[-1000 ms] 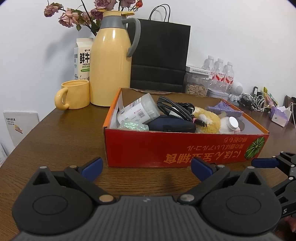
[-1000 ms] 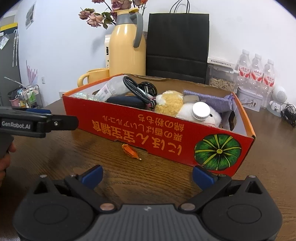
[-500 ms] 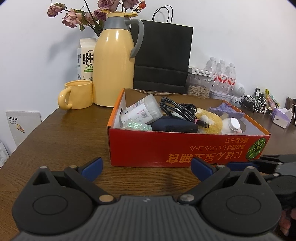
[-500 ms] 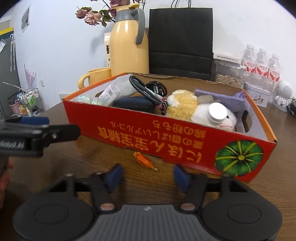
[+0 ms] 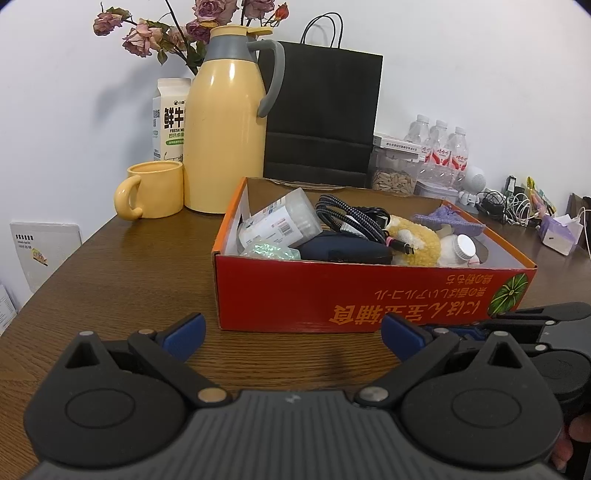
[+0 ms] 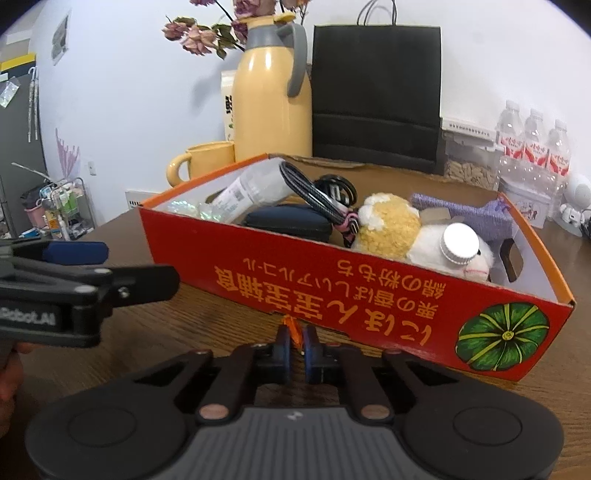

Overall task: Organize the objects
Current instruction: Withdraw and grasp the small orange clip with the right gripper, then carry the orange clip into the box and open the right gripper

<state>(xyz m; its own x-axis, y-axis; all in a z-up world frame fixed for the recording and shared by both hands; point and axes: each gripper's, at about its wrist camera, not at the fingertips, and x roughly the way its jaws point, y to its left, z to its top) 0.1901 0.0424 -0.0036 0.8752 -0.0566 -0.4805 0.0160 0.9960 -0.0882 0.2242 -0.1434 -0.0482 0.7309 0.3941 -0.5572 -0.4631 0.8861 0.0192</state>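
Note:
A small orange scrap (image 6: 291,325) lies on the wooden table (image 6: 207,325) just in front of the red cardboard box (image 6: 332,280). My right gripper (image 6: 297,338) is shut on the scrap, whose tip pokes out above the blue pads. The box (image 5: 332,291) holds a yellow and white plush toy (image 6: 391,225), a white-capped bottle (image 6: 460,243), a braided cable (image 6: 314,192), a dark case (image 6: 288,221), a purple cloth (image 6: 465,214) and a clear tube (image 6: 251,188). My left gripper (image 5: 293,332) stands open over bare table before the box, holding nothing.
Behind the box stand a yellow thermos jug (image 5: 225,122), a yellow mug (image 5: 155,188), a milk carton (image 5: 171,118), a black paper bag (image 5: 321,110) and dried flowers (image 5: 147,33). Water bottles (image 5: 439,147), a seed jar (image 5: 393,181) and cables (image 5: 513,206) crowd the back right.
The right gripper's jaws went from wide open to closed around the orange scrap, after edging forward toward the box. The left gripper stayed open and still.

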